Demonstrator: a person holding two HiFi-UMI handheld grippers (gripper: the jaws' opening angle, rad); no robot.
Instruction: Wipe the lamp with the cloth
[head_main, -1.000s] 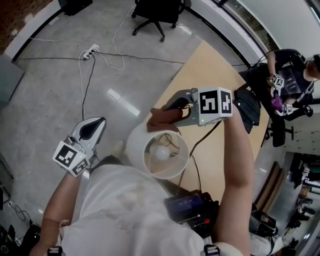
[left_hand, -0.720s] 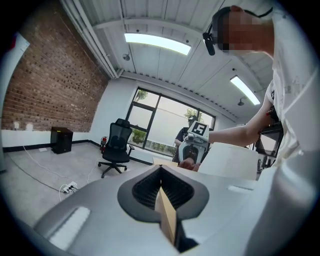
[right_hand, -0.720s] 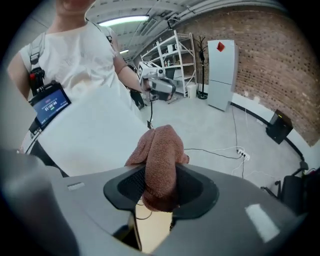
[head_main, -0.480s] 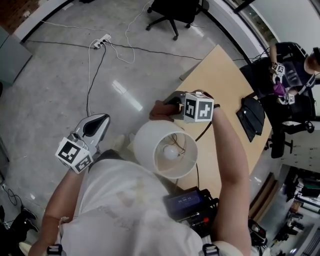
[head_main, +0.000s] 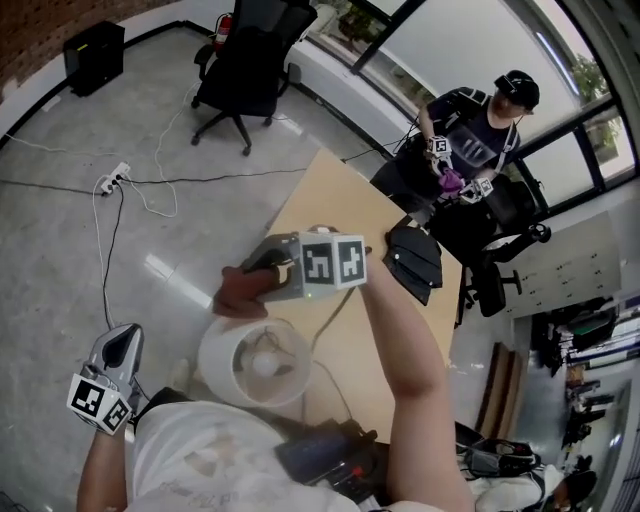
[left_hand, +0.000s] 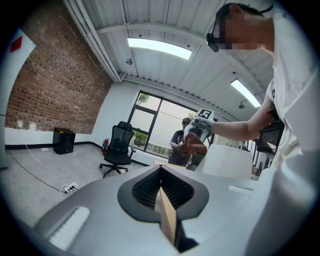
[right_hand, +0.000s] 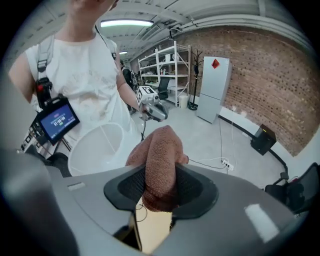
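Cloth of reddish-brown terry (right_hand: 160, 155) is clamped between the pads of the right tongs (head_main: 252, 284), a thick fold of it bulging out past their tips. In the head view the right tongs reach in from the right and hold the cloth at the far left edge of the white lamp with a round drum shade (head_main: 216, 368); whether the cloth touches the shade cannot be told. The shade opens upward, showing the round bulb (head_main: 264, 366) inside, and the lamp stands at the near end of the light wooden desk (head_main: 340, 190). The left tongs (head_main: 125, 342) hang low at the near left, over the grey floor (head_main: 80, 250) and well apart from the lamp, their tips together with nothing between them. Far off stand a black office chair (head_main: 240, 70) and a white power strip (head_main: 108, 180), and another person in dark clothes (head_main: 470, 130) is past the desk's far end.
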